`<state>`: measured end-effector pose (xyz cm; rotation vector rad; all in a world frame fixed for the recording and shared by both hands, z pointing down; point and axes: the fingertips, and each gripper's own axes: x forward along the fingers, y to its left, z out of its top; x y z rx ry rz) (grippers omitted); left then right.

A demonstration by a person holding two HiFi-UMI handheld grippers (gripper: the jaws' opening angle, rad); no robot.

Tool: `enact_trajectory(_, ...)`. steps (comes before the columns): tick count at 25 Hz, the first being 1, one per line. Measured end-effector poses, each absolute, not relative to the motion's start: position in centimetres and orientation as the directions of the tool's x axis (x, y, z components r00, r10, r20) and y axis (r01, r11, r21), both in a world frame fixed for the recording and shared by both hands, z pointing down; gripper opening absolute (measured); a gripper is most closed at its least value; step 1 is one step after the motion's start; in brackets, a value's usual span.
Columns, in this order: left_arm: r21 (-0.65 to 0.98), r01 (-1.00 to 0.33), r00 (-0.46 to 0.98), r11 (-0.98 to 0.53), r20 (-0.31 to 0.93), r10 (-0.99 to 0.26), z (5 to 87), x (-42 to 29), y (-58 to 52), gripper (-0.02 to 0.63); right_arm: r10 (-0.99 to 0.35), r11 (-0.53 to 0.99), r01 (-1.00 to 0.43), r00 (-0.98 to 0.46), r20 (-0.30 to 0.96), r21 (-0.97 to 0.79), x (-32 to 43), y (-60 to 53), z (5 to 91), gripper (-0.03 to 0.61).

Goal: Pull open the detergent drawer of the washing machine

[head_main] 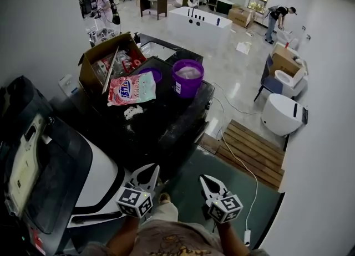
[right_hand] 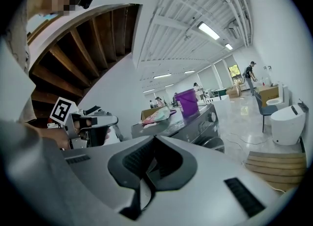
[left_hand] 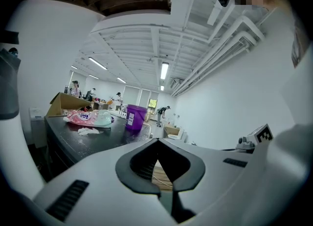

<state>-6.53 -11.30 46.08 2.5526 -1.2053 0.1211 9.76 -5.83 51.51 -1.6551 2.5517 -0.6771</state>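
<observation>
The washing machine [head_main: 166,127] has a dark top and stands in the middle of the head view, its front turned toward the lower right. The right gripper view shows that front with a round knob [right_hand: 213,117]; I cannot pick out the detergent drawer. My left gripper [head_main: 148,172] and right gripper [head_main: 206,182] are held close to my body, short of the machine and touching nothing. Both are shut with nothing between the jaws, as the left gripper [left_hand: 157,142] and right gripper [right_hand: 154,137] also show in their own views.
On the machine's top are a purple bucket [head_main: 187,77], a pink detergent bag [head_main: 132,88], a purple bowl [head_main: 151,73] and an open cardboard box [head_main: 105,61]. A wooden pallet [head_main: 249,149] and a cable lie on the floor to the right. A white toilet [head_main: 283,115] stands beyond.
</observation>
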Motion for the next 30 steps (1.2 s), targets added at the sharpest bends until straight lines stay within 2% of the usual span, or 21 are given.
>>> enact_trajectory(8, 0.253, -0.762, 0.645, -0.596, 0.219, -0.732, 46.6, -6.6, -14.2, 0.021, -0.884, 0.317, -0.847, -0.427, 0.190, -0.427, 9.2, -9.0, 51.4, 0.003)
enact_trajectory(12, 0.257, -0.761, 0.647, -0.596, 0.227, -0.728, 47.3, -6.8, -15.0, 0.021, -0.879, 0.318, -0.851, -0.430, 0.208, -0.417, 9.3, -9.7, 53.0, 0.039)
enact_trajectory(21, 0.267, -0.763, 0.644, -0.588, 0.243, -0.725, 48.0, -7.3, -16.0, 0.021, -0.852, 0.371, -0.745, -0.510, 0.115, -0.555, 7.1, -11.4, 53.6, 0.239)
enact_trajectory(24, 0.268, -0.765, 0.642, -0.585, 0.250, -0.725, 48.3, -7.7, -16.2, 0.021, -0.826, 0.383, -0.686, -0.554, 0.104, -0.618, 6.0, -11.8, 54.5, 0.360)
enact_trajectory(27, 0.269, -0.766, 0.641, -0.584, 0.256, -0.724, 48.9, -8.1, -16.2, 0.021, -0.800, 0.365, -0.601, -0.594, 0.091, -0.711, 4.4, -12.2, 55.1, 0.406)
enact_trajectory(30, 0.277, -0.770, 0.636, -0.575, 0.264, -0.725, 49.0, -8.5, -16.3, 0.021, -0.777, 0.356, -0.519, -0.626, 0.062, -0.777, 3.3, -13.1, 56.1, 0.422)
